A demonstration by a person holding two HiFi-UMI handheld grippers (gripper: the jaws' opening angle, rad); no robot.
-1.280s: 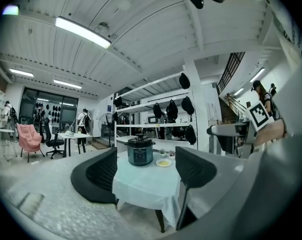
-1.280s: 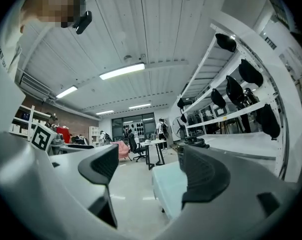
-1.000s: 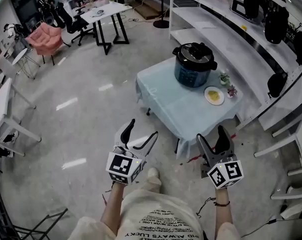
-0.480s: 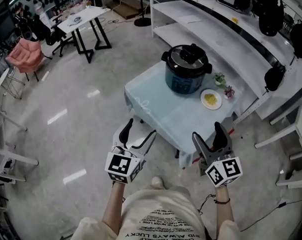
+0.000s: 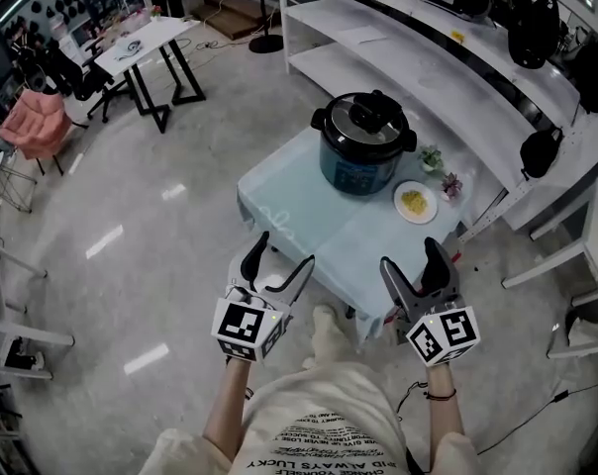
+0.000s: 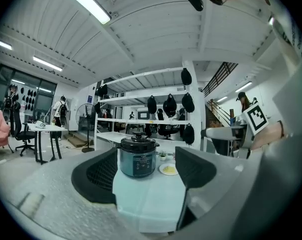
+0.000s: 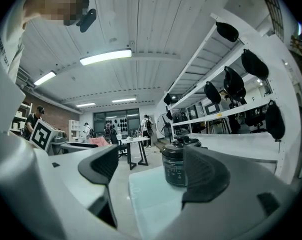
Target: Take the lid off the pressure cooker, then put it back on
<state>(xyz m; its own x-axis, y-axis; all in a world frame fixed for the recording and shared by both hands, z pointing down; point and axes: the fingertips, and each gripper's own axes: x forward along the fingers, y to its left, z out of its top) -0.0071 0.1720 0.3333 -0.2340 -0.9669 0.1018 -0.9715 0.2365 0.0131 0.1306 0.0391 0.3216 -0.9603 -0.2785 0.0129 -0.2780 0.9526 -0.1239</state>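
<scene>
The dark blue pressure cooker (image 5: 361, 158) stands at the far end of a small table with a pale blue cloth (image 5: 309, 228). Its black lid (image 5: 363, 119) sits on it, handle up. Both grippers are held in the air short of the table's near edge, well away from the cooker. My left gripper (image 5: 282, 253) is open and holds nothing, and so is my right gripper (image 5: 411, 255). In the left gripper view the cooker (image 6: 137, 160) shows between the jaws of the left gripper (image 6: 146, 176), far off. The right gripper view has the cooker (image 7: 175, 166) beside the right jaw of the right gripper (image 7: 148, 171).
A white plate with yellow food (image 5: 415, 201) and two small potted plants (image 5: 432, 155) sit right of the cooker. White shelving (image 5: 428, 62) runs behind the table. A folding table (image 5: 139, 46) and a pink chair (image 5: 32, 122) stand far left.
The table and cooker have come nearer and lower in the head view as the person walked up. Both grippers stayed open in the same pose.
</scene>
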